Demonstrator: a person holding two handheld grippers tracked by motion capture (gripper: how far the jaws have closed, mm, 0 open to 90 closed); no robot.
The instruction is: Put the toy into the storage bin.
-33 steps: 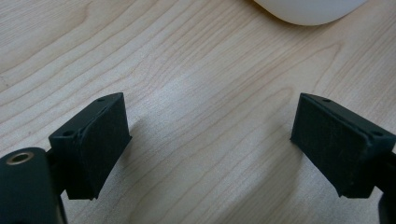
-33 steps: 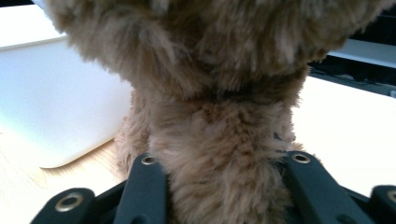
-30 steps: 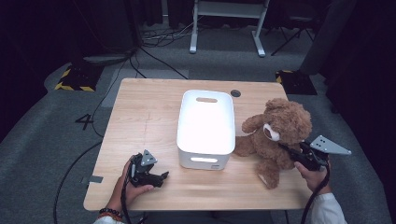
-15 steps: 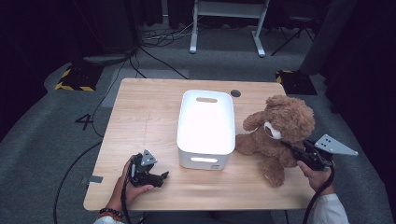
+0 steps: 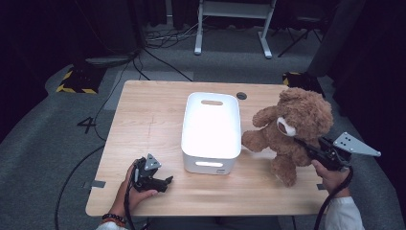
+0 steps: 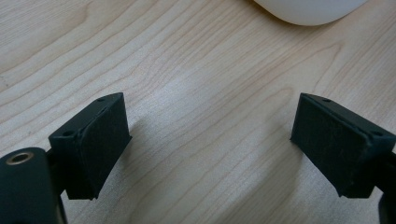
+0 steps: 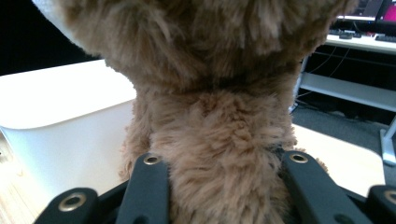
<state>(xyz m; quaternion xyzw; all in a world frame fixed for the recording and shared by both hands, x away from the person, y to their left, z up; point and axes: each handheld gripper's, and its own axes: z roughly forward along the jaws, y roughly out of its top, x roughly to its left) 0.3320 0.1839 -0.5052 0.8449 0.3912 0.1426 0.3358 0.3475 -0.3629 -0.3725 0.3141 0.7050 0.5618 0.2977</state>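
Teddy bear point(image 5: 292, 129) upright at table's right side, pinched at torso by right gripper point(image 5: 311, 151) fingers. White bin point(image 5: 210, 127) lies immed. left. Left gripper point(image 5: 165, 182) fingers spread, idle, near-left.

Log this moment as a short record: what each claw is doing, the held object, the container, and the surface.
right claw: shut on the teddy bear's body
teddy bear: brown plush, upright, beside the white bin
left claw: open, nothing between its jaws, low over the table
white bin: mid-table, slot handles at its ends
table: light wood
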